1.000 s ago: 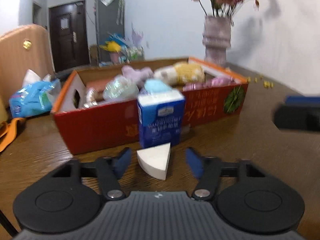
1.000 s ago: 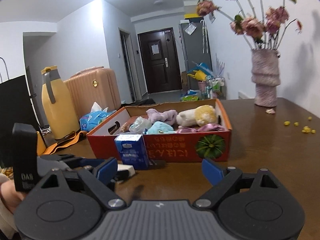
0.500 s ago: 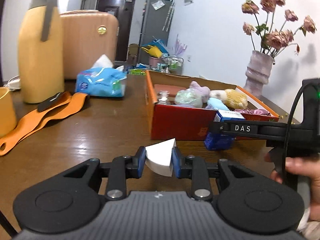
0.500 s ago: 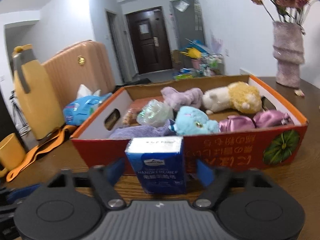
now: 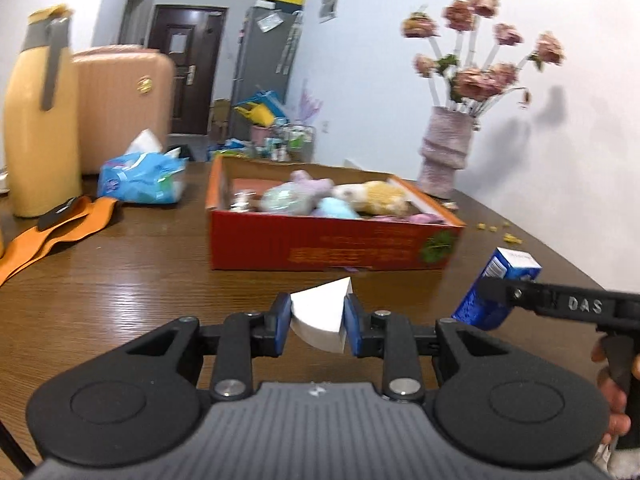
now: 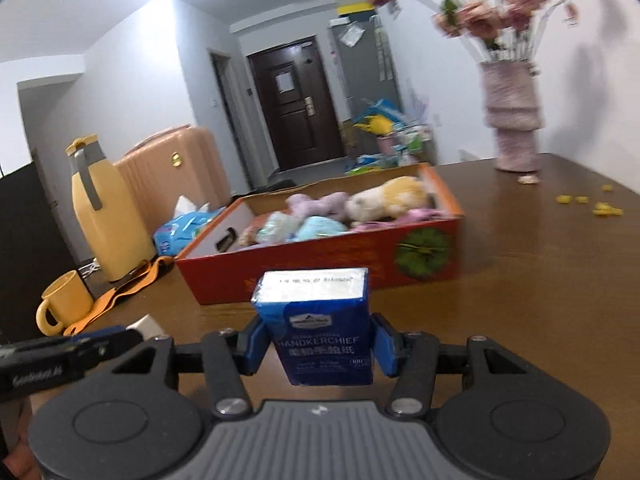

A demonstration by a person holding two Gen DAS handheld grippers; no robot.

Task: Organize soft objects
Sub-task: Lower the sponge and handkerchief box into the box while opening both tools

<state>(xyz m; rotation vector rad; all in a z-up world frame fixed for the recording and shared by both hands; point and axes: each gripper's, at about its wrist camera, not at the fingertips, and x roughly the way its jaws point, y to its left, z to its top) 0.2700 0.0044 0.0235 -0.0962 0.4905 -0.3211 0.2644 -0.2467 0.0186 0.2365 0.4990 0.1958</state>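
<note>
Above the bench (image 5: 120, 288), both hand-held grippers pinch cargo: left (image 5: 316, 318) a white wedge (image 5: 320, 314), right (image 6: 318, 344) a tissue pack (image 6: 320, 332) (just clamped); either could slip short of the red box (image 5: 320, 248).

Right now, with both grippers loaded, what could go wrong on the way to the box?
1. The left gripper pinches the white wedge sponge near its edges; it could slip out.
2. The right gripper holds the handkerchief pack low, so it may tip.
3. The red box is crowded.
</note>
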